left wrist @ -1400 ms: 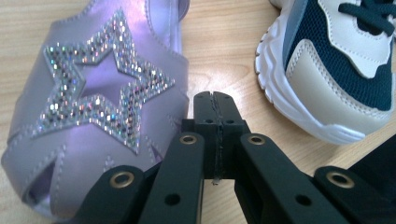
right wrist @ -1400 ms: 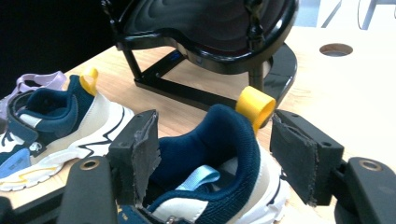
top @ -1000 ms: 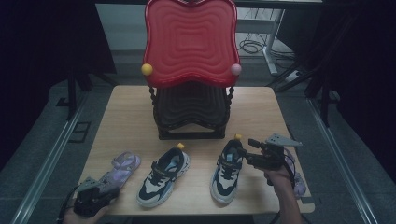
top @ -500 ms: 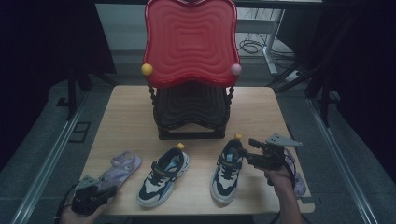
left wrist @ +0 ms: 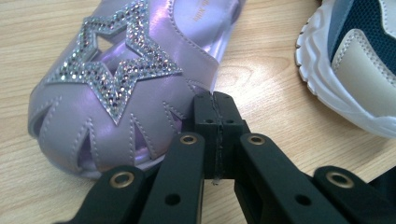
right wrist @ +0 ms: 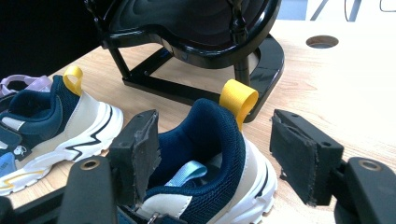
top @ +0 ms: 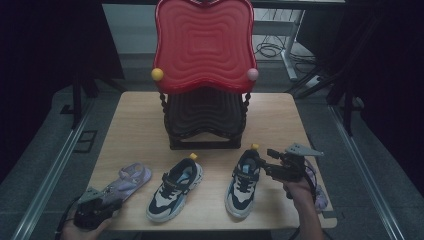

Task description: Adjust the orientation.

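Observation:
On the table's front right stands a navy and white sneaker with a yellow heel loop. My right gripper is open, one jaw on each side of that heel without pressing it. Its mate sits left of it. A purple sandal with a rhinestone star lies at the front left. My left gripper is shut, its tips against the sandal's toe edge with nothing visibly between them.
A black stand carrying a big red wavy tray occupies the table's back middle. A second purple sandal lies under my right hand at the front right corner. The table edge runs close to both hands.
The purple sandal at the front left has shifted slightly toward the left gripper and lies more stretched out. The right gripper stays open around the sneaker's heel.

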Demonstrator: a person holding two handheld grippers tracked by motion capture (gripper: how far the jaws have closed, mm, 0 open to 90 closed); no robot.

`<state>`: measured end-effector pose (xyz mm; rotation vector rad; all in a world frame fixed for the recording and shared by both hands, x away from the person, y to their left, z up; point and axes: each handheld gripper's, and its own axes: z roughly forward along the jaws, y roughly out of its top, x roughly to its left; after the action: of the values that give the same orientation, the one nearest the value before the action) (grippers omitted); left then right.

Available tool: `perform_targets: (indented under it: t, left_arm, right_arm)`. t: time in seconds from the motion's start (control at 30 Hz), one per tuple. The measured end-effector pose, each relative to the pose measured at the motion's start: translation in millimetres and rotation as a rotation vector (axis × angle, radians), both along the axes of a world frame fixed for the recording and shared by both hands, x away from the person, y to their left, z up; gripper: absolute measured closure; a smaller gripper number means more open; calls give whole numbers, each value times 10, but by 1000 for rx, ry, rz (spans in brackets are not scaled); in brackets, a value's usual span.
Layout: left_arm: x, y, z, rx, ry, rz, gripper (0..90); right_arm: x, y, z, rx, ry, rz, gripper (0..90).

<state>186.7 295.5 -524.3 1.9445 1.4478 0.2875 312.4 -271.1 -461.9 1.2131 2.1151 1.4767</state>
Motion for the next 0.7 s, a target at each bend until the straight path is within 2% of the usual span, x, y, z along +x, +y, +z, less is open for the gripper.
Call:
perform_targets:
  t: [0.07,0.7]
  left_arm:
    - [-18,30,2,0,-9,6,900]
    - [-15,201,2,5,-9,54,900]
  right_arm:
    - [0,2,-4,0,0,-1,333]
    - [-3,-10,-10,19,-4,7,333]
